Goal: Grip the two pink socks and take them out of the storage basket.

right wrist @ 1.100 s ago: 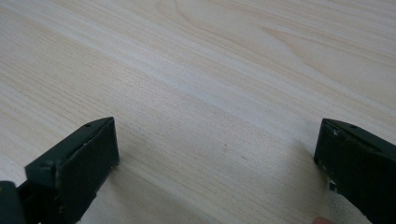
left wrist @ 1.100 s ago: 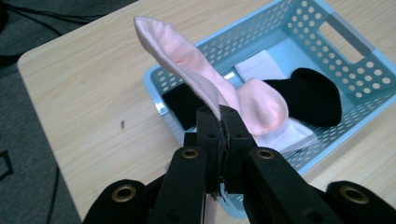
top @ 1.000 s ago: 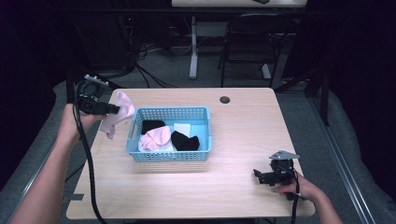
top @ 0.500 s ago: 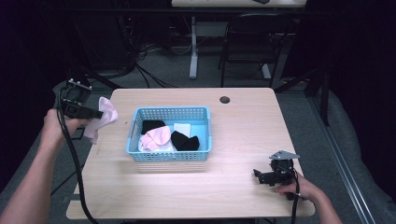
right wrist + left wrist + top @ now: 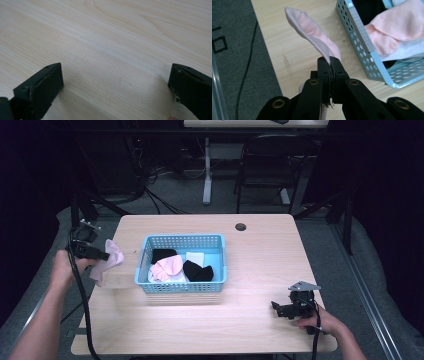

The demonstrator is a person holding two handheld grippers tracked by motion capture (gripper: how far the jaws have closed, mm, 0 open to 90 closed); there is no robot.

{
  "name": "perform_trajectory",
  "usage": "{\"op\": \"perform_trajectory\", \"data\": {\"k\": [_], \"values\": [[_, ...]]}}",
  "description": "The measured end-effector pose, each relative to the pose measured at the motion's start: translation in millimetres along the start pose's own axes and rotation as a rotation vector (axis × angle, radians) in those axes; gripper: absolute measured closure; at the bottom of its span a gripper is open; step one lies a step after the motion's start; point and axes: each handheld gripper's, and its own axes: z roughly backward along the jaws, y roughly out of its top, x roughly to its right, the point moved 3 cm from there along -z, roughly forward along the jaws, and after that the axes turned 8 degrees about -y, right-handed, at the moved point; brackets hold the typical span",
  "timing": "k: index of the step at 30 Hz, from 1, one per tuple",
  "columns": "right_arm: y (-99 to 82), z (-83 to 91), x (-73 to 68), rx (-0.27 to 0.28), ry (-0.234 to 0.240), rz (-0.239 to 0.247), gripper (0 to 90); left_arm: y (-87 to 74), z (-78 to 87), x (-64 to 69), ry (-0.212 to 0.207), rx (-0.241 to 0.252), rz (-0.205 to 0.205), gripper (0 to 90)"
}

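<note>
Two grippers: one working, one idle.
Left gripper (image 5: 100, 255): jaws pressed together on one end of a pink sock (image 5: 111, 261), seen close in the left gripper view (image 5: 330, 65).
Pink sock: pinched at one end; the rest (image 5: 312, 32) stood out past the jaws, over the table (image 5: 260, 245) near its left edge, just beside the blue basket (image 5: 181, 288). Whether the free end touched the wood could not be told.
Right gripper (image 5: 285, 309): low at the near right of the table, jaws spread wide (image 5: 115, 82), nothing between them.
Blue basket: middle of the table; held a second pink sock (image 5: 167, 267), two black socks (image 5: 197, 271) and something white (image 5: 196, 258).
Step, as judged: sock lifted out of the basket, about to be laid on the table to its left.
Risk 1: sock sat close to the table's left edge; let go there, it might slide off onto the grey floor (image 5: 234, 50).
Risk 2: grip was on a thin edge of soft cloth; a quick swing could pull it free early.
Risk 3: limp cloth would likely land folded or bunched unless lowered slowly and drawn flat.
Risk 4: trailing cable (image 5: 82, 310) from the left gripper hung near the table's edge and could snag.
Risk 5: drifting right could nudge the light basket out of place.
</note>
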Motion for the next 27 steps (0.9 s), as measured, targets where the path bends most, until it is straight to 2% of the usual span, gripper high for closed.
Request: {"op": "perform_trajectory", "data": {"k": [4, 7, 13, 18, 20, 22, 27], "values": [[0.0, 0.0, 0.1, -0.001, 0.003, 0.001, 0.0, -6.3, -20.3, 0.3, -0.018, -0.025, 0.013, 88.4], [0.0, 0.0, 0.1, -0.002, 0.003, 0.002, 0.0, -12.8, -37.6, -1.6, -0.033, -0.028, 0.038, 88.3], [0.0, 0.1, 0.2, -0.002, 0.003, 0.002, 0.0, -26.9, -72.0, -6.5, -0.073, -0.073, 0.073, 87.9], [0.0, 0.0, 0.1, -0.001, 0.003, 0.001, 0.0, -33.4, -87.7, -7.8, -0.089, -0.093, 0.093, 86.3], [0.0, 0.0, 0.1, -0.001, 0.003, 0.001, 0.0, -35.1, -89.9, -8.0, -0.097, -0.083, 0.103, 80.6], [0.0, 0.0, 0.0, 0.000, 0.000, 0.000, 0.0, -36.8, -88.8, -8.3, -0.120, -0.066, 0.133, 70.1], [0.0, -0.1, 0.0, -0.001, 0.002, 0.001, 0.0, -41.4, -76.2, -7.9, -0.104, -0.017, 0.157, 48.4]]}}
